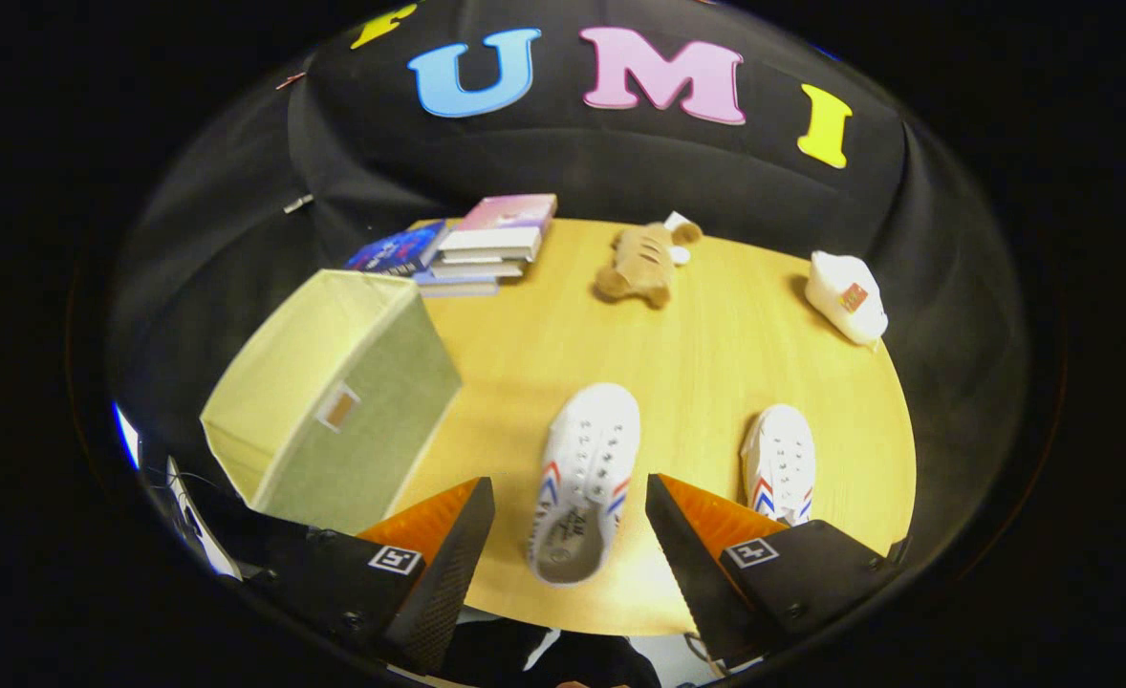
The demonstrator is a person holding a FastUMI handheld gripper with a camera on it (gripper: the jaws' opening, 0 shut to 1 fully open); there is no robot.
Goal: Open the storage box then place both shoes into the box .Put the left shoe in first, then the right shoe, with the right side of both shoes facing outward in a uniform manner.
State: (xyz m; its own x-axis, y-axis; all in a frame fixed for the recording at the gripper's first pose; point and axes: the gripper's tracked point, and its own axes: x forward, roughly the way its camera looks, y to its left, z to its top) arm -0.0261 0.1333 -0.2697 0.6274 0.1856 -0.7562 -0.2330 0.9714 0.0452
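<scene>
The gripper [571,521] hangs open above the desk [716,334], a white shoe [584,478] framed between its fingers, holding nothing. The storage box [334,392] beside it looks closed, so opening it probably comes first; the second shoe [779,463] waits nearby.

hand-held gripper [570,492], square markers, screws on mounts

I am seeing a stack of books [488,247] sitting at the far edge of the round wooden table [706,334]; a brown plush toy [641,264] is lying beside them, and a white cap [847,296] is resting well apart.
</scene>
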